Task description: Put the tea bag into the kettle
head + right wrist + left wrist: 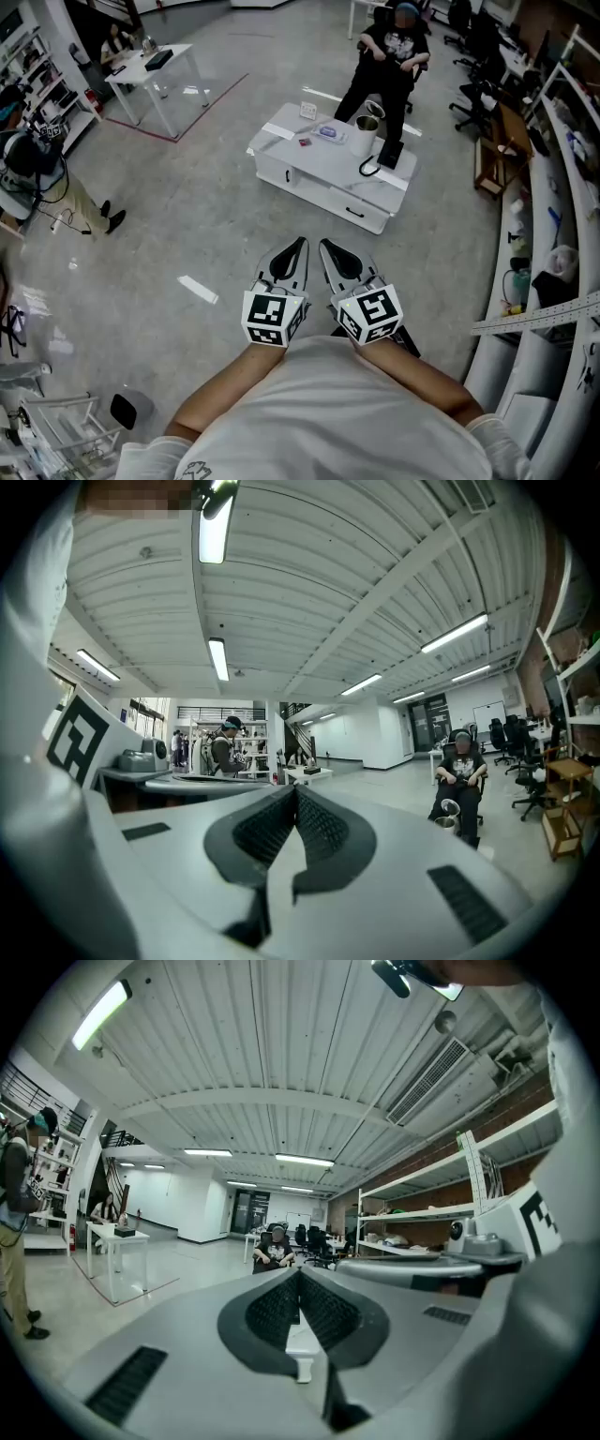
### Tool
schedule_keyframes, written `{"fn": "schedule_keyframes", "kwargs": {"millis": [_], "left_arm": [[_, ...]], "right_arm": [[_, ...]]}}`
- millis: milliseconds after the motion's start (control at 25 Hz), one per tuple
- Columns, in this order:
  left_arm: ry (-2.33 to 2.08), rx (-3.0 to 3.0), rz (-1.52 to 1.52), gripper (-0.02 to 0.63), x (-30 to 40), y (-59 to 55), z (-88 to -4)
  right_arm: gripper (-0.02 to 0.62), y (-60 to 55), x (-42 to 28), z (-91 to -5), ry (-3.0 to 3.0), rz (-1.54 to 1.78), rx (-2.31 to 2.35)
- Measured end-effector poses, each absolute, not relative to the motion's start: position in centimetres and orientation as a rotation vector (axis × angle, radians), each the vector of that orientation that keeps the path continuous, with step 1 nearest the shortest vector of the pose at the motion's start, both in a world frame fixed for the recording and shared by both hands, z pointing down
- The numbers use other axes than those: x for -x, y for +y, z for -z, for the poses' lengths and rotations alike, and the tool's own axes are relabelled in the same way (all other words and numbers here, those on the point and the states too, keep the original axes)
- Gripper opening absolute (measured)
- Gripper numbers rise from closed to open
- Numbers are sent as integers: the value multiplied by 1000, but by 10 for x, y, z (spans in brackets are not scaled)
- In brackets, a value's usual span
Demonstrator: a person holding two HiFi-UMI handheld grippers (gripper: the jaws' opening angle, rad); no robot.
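Open workshop, grey concrete floor (187, 216). Low white rectangular worktop (319, 167) carries the steel kettle (366, 136), well apart from left claw (300, 246) and right claw (326, 247), both closed, empty. Tea bag indistinguishable.

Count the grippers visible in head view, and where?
2. The left gripper is at lower centre, jaws together, nothing between them; the right gripper sits just right of it, likewise shut. No others seem hidden.

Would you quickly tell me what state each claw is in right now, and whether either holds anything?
Left grey claw: closed, holding nothing.
Right grey claw: closed, holding nothing.
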State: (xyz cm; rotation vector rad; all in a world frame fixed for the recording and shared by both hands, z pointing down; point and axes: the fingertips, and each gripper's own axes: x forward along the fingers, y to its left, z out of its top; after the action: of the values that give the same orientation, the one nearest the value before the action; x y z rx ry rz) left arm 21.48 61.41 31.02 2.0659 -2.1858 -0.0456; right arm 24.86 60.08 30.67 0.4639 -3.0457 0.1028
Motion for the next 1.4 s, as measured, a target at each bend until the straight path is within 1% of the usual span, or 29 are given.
{"fn": "schedule_keyframes", "kwargs": {"millis": [560, 1000, 1400], "left_arm": [[-2231, -2037, 11, 8, -195, 565, -313], [-2290, -1969, 13, 8, -182, 474, -316], [-2346, -1857, 63, 8, -189, 396, -318]], "right_arm": [[9, 548, -228, -305, -3065, -86, -400], [9, 456, -216, -313, -3052, -84, -305], [9, 369, -229, -318, -3040, -118, -206]]}}
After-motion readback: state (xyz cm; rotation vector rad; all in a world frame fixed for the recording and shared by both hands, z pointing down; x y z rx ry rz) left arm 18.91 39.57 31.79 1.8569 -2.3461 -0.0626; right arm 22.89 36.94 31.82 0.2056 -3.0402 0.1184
